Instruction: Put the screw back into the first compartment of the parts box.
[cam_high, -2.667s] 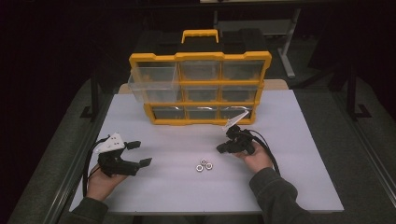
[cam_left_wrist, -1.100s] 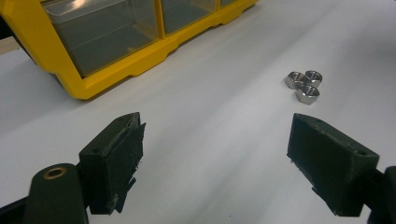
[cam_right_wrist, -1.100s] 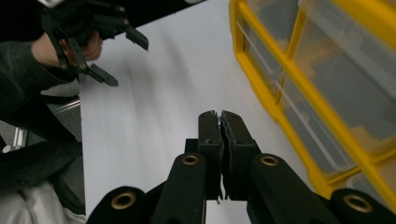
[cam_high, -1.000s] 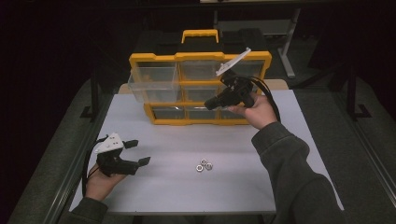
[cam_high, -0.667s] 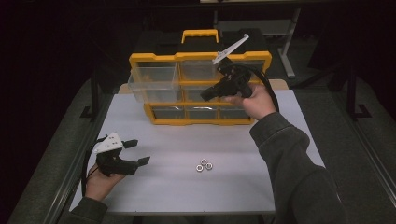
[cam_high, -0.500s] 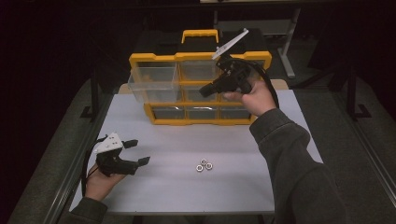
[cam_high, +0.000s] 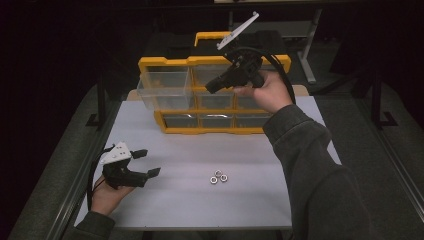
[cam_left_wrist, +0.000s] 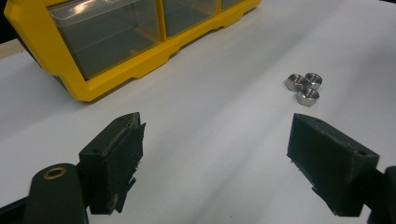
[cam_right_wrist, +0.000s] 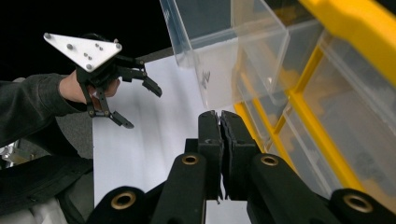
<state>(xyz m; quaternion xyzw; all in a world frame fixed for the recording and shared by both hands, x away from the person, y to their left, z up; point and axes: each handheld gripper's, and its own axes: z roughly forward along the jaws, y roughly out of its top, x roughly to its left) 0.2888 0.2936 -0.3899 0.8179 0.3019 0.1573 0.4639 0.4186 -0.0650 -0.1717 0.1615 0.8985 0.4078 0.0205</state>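
Floating in the upper middle of the high view, the right gripper (cam_high: 212, 86) is held up in front of the top row of the yellow plastic box with clear drawers (cam_high: 165, 62). Its two black jaws are pressed tight together, and the right gripper view shows nothing between them. It points toward the left of the frame, at the clear drawer (cam_high: 164, 89) that sticks out of the box at the top left corner. In the right gripper view that pulled-out drawer (cam_right_wrist: 224, 56) sits just above the closed jaw tips, near them but not touching. I cannot tell for sure if the drawer has anything in it, since the plastic is see-through and shiny.

Down in the lower left of the high view, the left gripper (cam_high: 148, 162) rests low over the white table (cam_high: 280, 200), held in a hand. Its jaws stand wide apart and hold nothing. In the left gripper view only bare table lies between the two black pads (cam_left_wrist: 119, 158).

Three small silver metal nuts (cam_high: 218, 177) lie bunched together, touching each other, on the table in the lower middle of the high view. They sit to the right of the left gripper, apart from it, and well apart from the right gripper. In the left gripper view the nuts (cam_left_wrist: 304, 87) show in the upper right, beyond the jaws.
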